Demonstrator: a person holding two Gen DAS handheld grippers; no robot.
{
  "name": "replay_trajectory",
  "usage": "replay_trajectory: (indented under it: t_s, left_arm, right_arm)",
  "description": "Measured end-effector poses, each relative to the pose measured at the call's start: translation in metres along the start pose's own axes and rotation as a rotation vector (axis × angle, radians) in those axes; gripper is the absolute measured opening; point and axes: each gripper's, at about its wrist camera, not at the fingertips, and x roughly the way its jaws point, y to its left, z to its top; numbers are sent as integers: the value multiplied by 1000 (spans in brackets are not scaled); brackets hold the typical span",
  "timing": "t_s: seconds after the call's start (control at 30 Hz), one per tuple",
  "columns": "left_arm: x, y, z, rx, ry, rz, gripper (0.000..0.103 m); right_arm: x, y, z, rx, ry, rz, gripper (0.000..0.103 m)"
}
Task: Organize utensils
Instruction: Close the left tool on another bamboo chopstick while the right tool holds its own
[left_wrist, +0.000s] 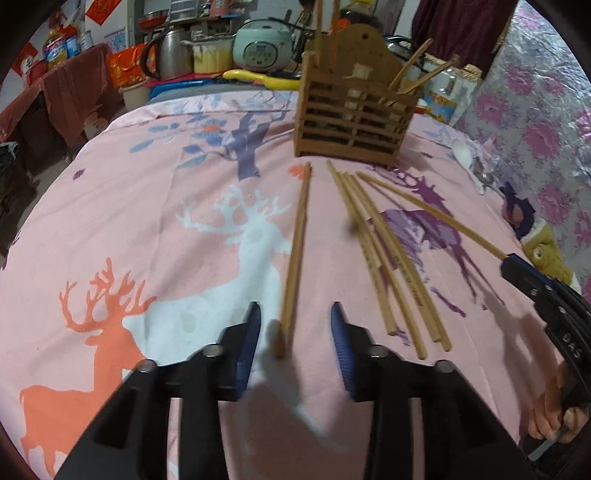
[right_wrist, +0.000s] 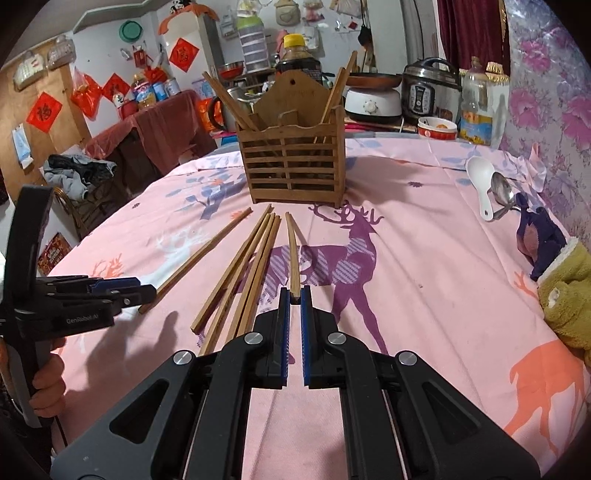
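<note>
Pink worktop cloth (right_wrist: 424, 266): deer print, soft, carries everything.
Slatted wooden holder (right_wrist: 291, 166): upper centre, some chopsticks already upright inside.
Loose chopsticks (right_wrist: 243, 273): slim bamboo, fanned mid-frame, awaiting sorting.
Right gripper (right_wrist: 294, 295): fingers clamp one chopstick's (right_wrist: 293, 254) end.
Left gripper (left_wrist: 295, 325): fingers apart, straddling a blurred chopstick (left_wrist: 297, 243).

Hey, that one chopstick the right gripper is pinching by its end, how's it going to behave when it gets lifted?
The chopstick looks like thin rigid wood, so it probably stays straight. The right gripper pinches only its near end, so the far tip may droop or pivot. It seems square-sided, so it likely won't roll much if dropped on the tablecloth.
</note>
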Motion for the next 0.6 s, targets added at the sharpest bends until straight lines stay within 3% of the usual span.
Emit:
replay_trajectory:
  t_s: [0.13,0.2,0.23,0.27,0.6]
  left_arm:
    - [16,1,-1,15,52,29,35]
    - [16,-5,-3,52,41,89,24]
    - [16,-6,-5,62,38,105,13]
    - [14,-6,-6,63,41,78,6]
    - [-46,-23,13,85,-88,51,6]
  right_arm:
    - [0,1,0,0,0,1,6]
    - [0,0,0,3,5,0,7]
    - [0,0,-1,4,6,-1,7]
    - [0,-1,-1,7,6,-1,7]
    - [-22,-3,11,38,-68,27,7]
